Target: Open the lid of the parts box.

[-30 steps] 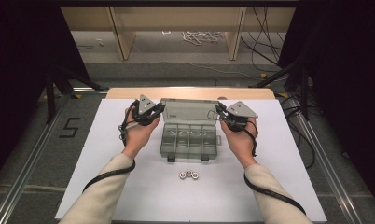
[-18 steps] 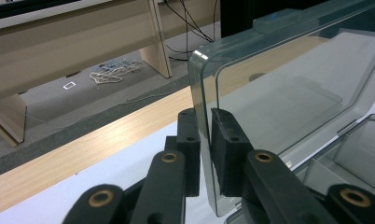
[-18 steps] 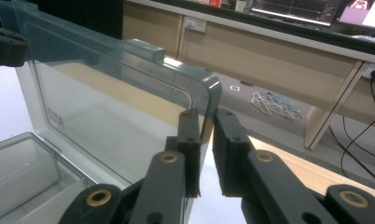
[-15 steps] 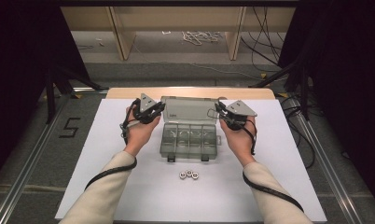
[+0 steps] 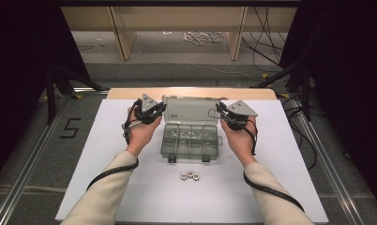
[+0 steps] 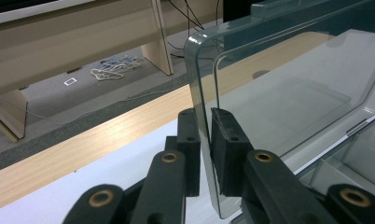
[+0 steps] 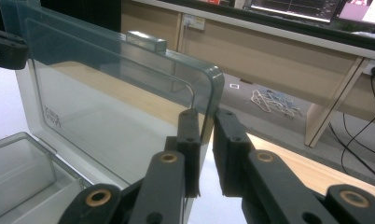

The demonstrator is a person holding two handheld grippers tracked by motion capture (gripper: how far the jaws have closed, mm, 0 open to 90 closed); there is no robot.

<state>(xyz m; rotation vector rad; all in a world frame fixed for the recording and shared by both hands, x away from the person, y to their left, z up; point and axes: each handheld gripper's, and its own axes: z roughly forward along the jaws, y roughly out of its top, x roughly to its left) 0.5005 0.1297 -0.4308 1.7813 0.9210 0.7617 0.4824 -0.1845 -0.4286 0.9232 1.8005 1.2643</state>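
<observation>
A clear grey plastic compartment box [image 5: 191, 140] sits mid-table with its lid [image 5: 189, 110] standing raised at the back. My left gripper [image 5: 161, 108] pinches the lid's left edge and my right gripper [image 5: 219, 110] pinches its right edge. In the left gripper view the lid [image 6: 293, 93] runs down between my black jaws [image 6: 205, 116], which press on its rim. The right gripper view shows the same hold [image 7: 206, 119] on the lid [image 7: 106, 102], with empty compartments [image 7: 17, 163] below. Three metal nuts [image 5: 190, 175] lie in a row in front of the box.
The box rests on a white board [image 5: 280, 178] with a wooden strip [image 5: 130, 92] along its far edge. Beyond are wooden shelf legs [image 5: 123, 37], a coil of rope [image 5: 199, 35] on the floor and cables [image 5: 266, 28]. Metal rails [image 5: 32, 154] flank the table.
Both hands have shifted slightly away from me, still holding the lid's edges, and the lid stands a little farther back. The box base and the nuts stay put.
</observation>
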